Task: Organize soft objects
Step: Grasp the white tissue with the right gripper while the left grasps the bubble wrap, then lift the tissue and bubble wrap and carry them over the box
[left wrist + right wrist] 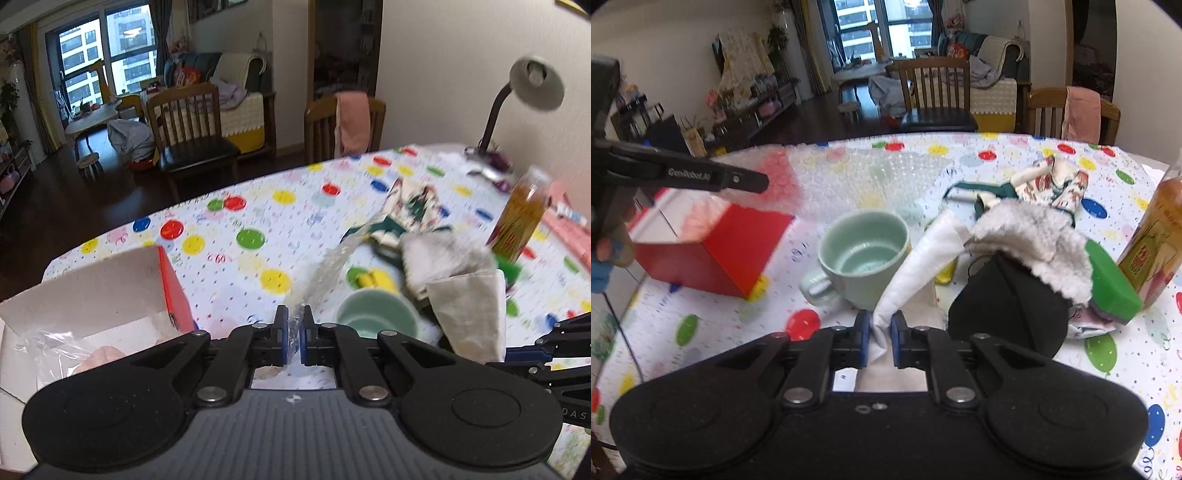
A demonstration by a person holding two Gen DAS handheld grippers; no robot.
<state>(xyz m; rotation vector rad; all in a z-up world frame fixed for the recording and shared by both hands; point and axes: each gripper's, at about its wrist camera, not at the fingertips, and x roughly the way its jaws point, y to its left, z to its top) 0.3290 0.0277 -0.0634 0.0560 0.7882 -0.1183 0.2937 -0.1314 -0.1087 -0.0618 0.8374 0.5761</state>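
Left wrist view: the left gripper [294,328] has its blue-padded fingers [281,325] pinched onto one edge of a clear sheet of bubble wrap [328,266], which rises from the jaws and stretches away over the round table with the balloon-print cloth [258,210]. To the left stands an open red cardboard box with a white interior [110,288], holding crumpled clear plastic and something pale pink; its contents are too blurred to identify. Right wrist view: the right gripper [880,332] is closed on the corner of a white cloth [923,258], which runs upward and to the right from the jaws. The left gripper appears here at upper left, its fingers meeting on the bubble wrap [857,177], which hangs spread above the red box [716,243] and behind a pale green ceramic mug [864,254]. The mug stands just left of the white cloth. To the right of the cloth lie a black fabric item lined with grey fleece [1027,258], a green sponge [1112,280] touching the fleece, and a printed fabric piece with dark green trim [1052,181] farther back. A bottle of amber liquid with a yellow label [1156,232] stands at the right edge. In the left wrist view a grey gooseneck desk lamp [532,85] stands at the table's far side.
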